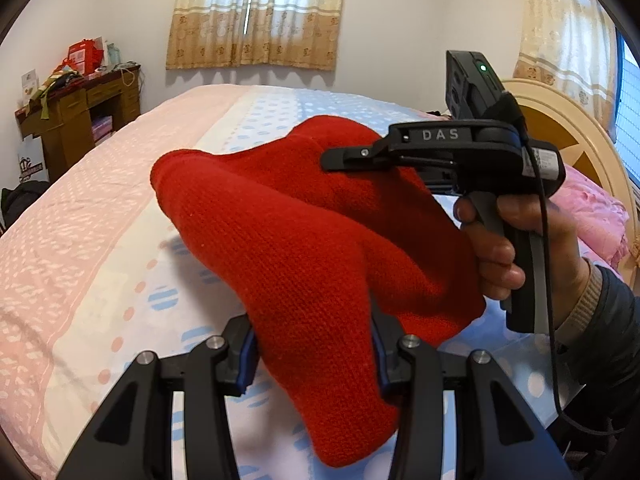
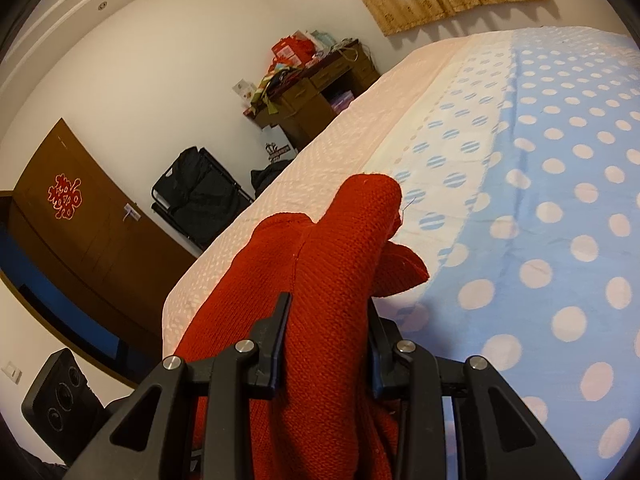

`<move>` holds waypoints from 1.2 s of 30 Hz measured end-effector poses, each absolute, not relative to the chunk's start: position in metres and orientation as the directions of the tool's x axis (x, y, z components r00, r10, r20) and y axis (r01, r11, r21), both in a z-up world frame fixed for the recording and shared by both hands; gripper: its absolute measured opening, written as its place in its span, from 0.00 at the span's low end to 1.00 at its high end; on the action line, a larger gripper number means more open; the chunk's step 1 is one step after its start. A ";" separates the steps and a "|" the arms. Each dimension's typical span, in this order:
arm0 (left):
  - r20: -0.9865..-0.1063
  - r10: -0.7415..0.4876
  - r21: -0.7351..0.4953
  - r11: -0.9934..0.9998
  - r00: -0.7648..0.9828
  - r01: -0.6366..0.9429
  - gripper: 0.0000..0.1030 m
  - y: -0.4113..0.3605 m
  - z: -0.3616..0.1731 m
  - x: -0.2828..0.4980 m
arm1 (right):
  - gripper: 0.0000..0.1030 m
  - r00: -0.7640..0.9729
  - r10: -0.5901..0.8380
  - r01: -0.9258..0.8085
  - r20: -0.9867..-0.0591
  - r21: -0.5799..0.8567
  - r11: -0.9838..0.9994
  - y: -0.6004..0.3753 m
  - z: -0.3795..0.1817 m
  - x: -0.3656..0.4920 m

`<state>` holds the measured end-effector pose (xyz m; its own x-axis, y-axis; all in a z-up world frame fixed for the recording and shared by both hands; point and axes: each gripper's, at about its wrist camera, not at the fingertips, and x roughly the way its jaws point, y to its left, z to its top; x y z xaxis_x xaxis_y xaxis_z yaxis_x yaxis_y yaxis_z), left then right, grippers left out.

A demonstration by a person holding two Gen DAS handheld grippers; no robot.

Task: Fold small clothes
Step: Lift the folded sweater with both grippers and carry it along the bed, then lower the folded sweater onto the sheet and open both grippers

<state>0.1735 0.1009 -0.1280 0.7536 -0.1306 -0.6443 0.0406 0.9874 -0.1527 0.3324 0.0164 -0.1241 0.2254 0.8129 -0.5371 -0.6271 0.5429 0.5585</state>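
A small red knitted garment (image 1: 304, 240) hangs bunched above the bed, stretched between both grippers. My left gripper (image 1: 314, 356) is shut on its near edge, with cloth filling the gap between the pads. In the left wrist view the right gripper (image 1: 340, 158), held by a hand (image 1: 516, 240), bites the garment's far right edge. In the right wrist view the red garment (image 2: 320, 280) bulges up between the fingers of my right gripper (image 2: 326, 344), which is shut on it; a loose fold (image 2: 400, 268) droops toward the sheet.
The bed (image 1: 100, 260) has a sheet with pink, white and blue dotted bands (image 2: 540, 220). A cream headboard (image 1: 560, 128) and pink bedding (image 1: 596, 216) lie to the right. A cluttered brown desk (image 1: 80, 116), a dark door (image 2: 80, 220) and black bags (image 2: 200, 196) stand beyond the bed.
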 end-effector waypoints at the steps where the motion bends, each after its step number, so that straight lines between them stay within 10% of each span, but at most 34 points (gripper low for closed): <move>1: -0.646 -0.126 -0.150 0.988 0.753 0.037 0.45 0.102 -0.129 0.173 | 0.32 0.217 0.813 -0.630 -0.540 0.559 0.540 0.020 -0.126 0.332; 23: -0.587 -0.080 -0.192 0.981 0.806 -0.042 0.57 0.127 -0.136 0.120 | 0.47 0.250 0.780 -0.581 -0.573 0.556 0.594 0.017 -0.133 0.332; 28: -0.482 0.032 -0.136 0.984 0.876 -0.111 0.84 0.136 -0.108 0.123 | 0.57 0.118 0.855 -0.670 -0.505 0.595 0.444 0.030 -0.117 0.286; 36: -0.661 0.088 -0.144 0.959 0.745 -0.242 0.86 0.172 -0.166 0.162 | 0.53 0.102 0.792 -0.589 -0.602 0.605 0.536 0.035 -0.175 0.279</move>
